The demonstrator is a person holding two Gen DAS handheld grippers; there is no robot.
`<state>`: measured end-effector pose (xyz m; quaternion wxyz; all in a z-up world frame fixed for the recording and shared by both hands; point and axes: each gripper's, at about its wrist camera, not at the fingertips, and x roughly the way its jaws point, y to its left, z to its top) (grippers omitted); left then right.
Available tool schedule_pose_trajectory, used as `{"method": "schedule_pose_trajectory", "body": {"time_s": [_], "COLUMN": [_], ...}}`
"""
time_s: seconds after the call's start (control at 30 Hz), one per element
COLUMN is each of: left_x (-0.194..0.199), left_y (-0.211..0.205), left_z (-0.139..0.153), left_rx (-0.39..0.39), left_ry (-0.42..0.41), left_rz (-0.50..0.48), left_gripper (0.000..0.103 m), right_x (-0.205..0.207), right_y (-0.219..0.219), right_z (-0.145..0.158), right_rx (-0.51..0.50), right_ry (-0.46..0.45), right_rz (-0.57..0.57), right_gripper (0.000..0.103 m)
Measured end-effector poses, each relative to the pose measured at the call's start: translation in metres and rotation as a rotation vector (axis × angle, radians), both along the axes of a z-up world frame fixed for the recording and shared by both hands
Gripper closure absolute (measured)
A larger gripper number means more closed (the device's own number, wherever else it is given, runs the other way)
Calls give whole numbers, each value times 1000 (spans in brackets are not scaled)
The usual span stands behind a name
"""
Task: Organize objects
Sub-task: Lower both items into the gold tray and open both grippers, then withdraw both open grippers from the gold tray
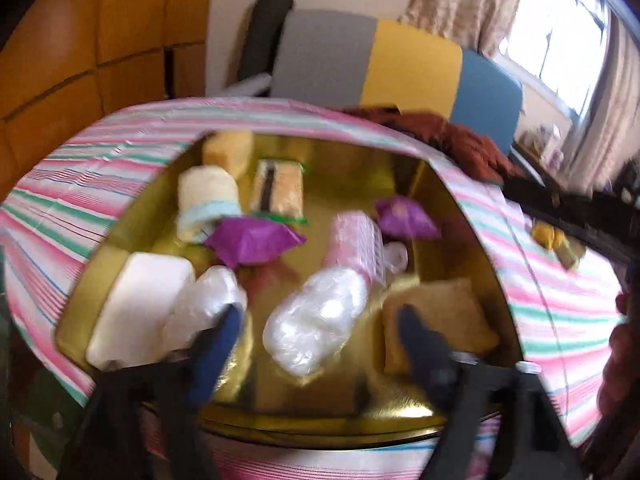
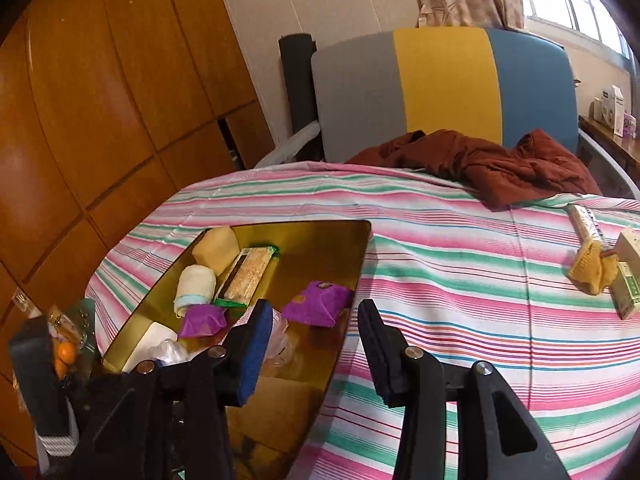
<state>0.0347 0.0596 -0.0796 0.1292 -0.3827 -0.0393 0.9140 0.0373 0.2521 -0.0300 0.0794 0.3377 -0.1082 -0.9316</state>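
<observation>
A gold tray (image 1: 320, 404) (image 2: 304, 236) lies on the striped tablecloth and holds wrapped snacks: two purple packets (image 1: 252, 242) (image 2: 316, 304), a green-edged biscuit pack (image 1: 278, 192) (image 2: 246, 276), clear-wrapped rolls (image 1: 316, 320), a white block (image 1: 140, 312), a pale roll (image 1: 206, 200) and a slice of bread (image 1: 436, 320). My left gripper (image 1: 320, 320) is open and empty just above the near end of the tray, with a clear-wrapped roll between its fingers. My right gripper (image 2: 316, 328) is open and empty over the tray's right edge.
A yellow wrapped snack (image 2: 590, 274), a boxed item (image 2: 630, 280) and a long packet (image 2: 586, 222) lie on the cloth at the right. A brown garment (image 2: 500, 164) lies at the table's far edge before a grey, yellow and blue chair (image 2: 440, 84). Wooden cabinets (image 2: 100, 120) stand at the left.
</observation>
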Motion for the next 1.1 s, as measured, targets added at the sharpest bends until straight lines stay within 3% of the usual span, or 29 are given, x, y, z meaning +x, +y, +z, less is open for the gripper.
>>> {"method": "schedule_pose_trajectory", "body": {"time_s": [0.13, 0.23, 0.47, 0.8, 1.1], "left_x": [11, 11, 8, 17, 22], "left_y": [-5, -6, 2, 37, 92], "left_z": [21, 30, 35, 48, 46], "left_rx": [22, 25, 73, 57, 72], "left_ry": [103, 124, 74, 82, 7], "left_rz": [37, 51, 55, 8, -139], "left_gripper": [5, 3, 0, 0, 0], "right_x": [9, 11, 24, 41, 63], "right_y": [13, 27, 57, 99, 142], "right_z": [0, -5, -14, -31, -49], "right_rx": [-10, -38, -44, -34, -9], "right_ry": [6, -18, -52, -95, -119], "right_rz": [-41, -67, -114, -197, -264], "right_gripper": [59, 58, 59, 58, 58]}}
